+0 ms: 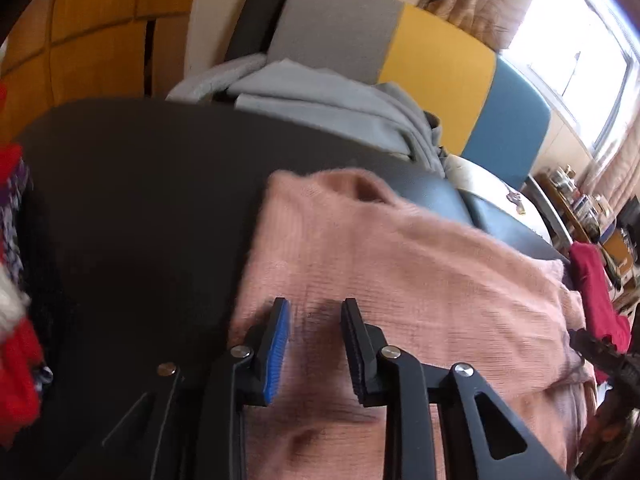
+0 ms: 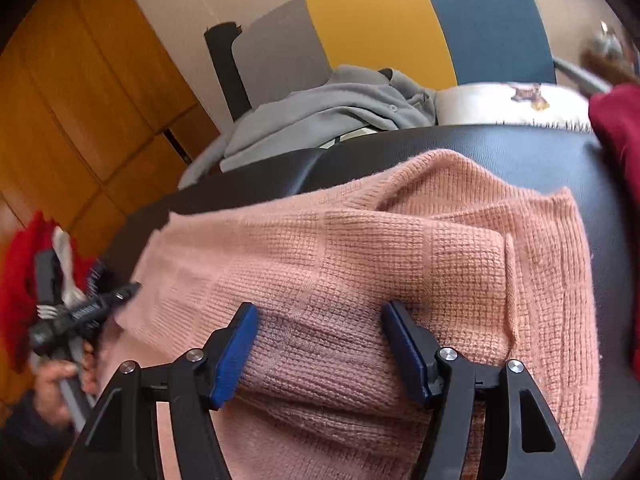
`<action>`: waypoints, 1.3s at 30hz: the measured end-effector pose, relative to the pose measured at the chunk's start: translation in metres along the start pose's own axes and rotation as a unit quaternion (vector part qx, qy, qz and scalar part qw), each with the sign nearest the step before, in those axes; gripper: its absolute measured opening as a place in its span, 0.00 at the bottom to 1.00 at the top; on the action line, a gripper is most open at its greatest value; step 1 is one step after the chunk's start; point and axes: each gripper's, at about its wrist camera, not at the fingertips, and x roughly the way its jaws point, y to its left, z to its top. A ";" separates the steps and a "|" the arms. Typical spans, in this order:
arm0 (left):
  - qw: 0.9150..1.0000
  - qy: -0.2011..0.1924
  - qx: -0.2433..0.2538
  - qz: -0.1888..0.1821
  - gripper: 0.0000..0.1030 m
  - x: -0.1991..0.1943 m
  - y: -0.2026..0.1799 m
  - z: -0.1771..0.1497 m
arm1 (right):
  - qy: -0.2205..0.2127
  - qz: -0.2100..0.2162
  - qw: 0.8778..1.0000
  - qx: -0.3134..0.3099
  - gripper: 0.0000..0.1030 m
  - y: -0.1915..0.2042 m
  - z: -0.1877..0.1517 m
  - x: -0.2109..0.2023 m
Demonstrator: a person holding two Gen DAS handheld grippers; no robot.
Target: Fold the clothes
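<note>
A pink knitted sweater [image 1: 400, 264] [image 2: 400, 248] lies partly folded on a black padded surface [image 1: 140, 200] [image 2: 500, 148]. In the left wrist view my left gripper [image 1: 315, 308] hangs open just above the sweater's left part, and only knit shows in the gap between its pads. My right gripper [image 2: 320, 312] stands wide open over a thick folded edge of the sweater, its blue pads [image 2: 236, 352] clear of the knit. The left gripper [image 2: 80, 312] also shows at the left of the right wrist view, held by a hand [image 2: 60, 376]. Part of the right gripper [image 1: 600, 356] shows at the far right of the left wrist view.
Grey clothes [image 1: 320, 104] [image 2: 320, 116] are heaped behind the black surface, against a grey, yellow and blue backrest [image 1: 436, 68] [image 2: 380, 28]. Red and patterned clothes [image 1: 16, 320] [image 2: 20, 280] lie at the left, a dark red garment [image 1: 596, 292] [image 2: 620, 140] at the right. A wooden wardrobe [image 1: 100, 32] stands behind.
</note>
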 end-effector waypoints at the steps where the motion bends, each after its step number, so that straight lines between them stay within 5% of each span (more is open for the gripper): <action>1: 1.000 -0.011 0.012 -0.014 0.30 -0.006 -0.009 0.001 | -0.003 0.013 1.000 0.011 0.65 -0.003 0.001 -0.007; 5: 0.995 -0.030 0.062 -0.078 0.32 -0.016 -0.055 0.008 | -0.040 0.039 0.997 0.047 0.74 -0.025 0.010 -0.044; 10: 0.978 -0.014 0.142 -0.155 0.32 -0.001 -0.130 0.009 | -0.007 0.040 0.995 0.093 0.82 -0.069 0.024 -0.043; 15: 0.955 0.021 0.212 -0.208 0.32 0.019 -0.189 -0.005 | 0.055 0.137 0.982 0.115 0.84 -0.085 0.043 -0.005; 18: 0.944 0.074 0.236 -0.220 0.32 0.039 -0.203 -0.022 | 0.089 0.201 0.967 0.129 1.00 -0.080 0.057 0.017; 22: 0.945 0.081 0.205 -0.243 0.32 0.045 -0.192 -0.019 | 0.002 0.277 0.947 0.160 1.00 -0.086 0.078 0.004; 25: 0.944 0.082 0.201 -0.250 0.32 0.044 -0.189 -0.018 | -0.063 0.261 0.945 0.189 1.00 -0.103 0.080 -0.013; 27: 0.944 0.079 0.210 -0.241 0.32 0.042 -0.192 -0.020 | -0.079 0.189 0.962 0.178 1.00 -0.105 0.078 -0.028; 29: 0.944 0.077 0.215 -0.238 0.32 0.040 -0.192 -0.023 | -0.080 0.165 0.970 0.159 1.00 -0.099 0.077 -0.040; 34: 0.947 0.076 0.203 -0.237 0.32 0.038 -0.193 -0.021 | 0.018 0.157 0.986 0.055 1.00 -0.044 0.074 -0.020; 39: 0.963 0.060 0.126 -0.229 0.32 0.024 -0.153 -0.019 | 0.097 -0.010 0.994 -0.047 1.00 -0.018 0.045 0.029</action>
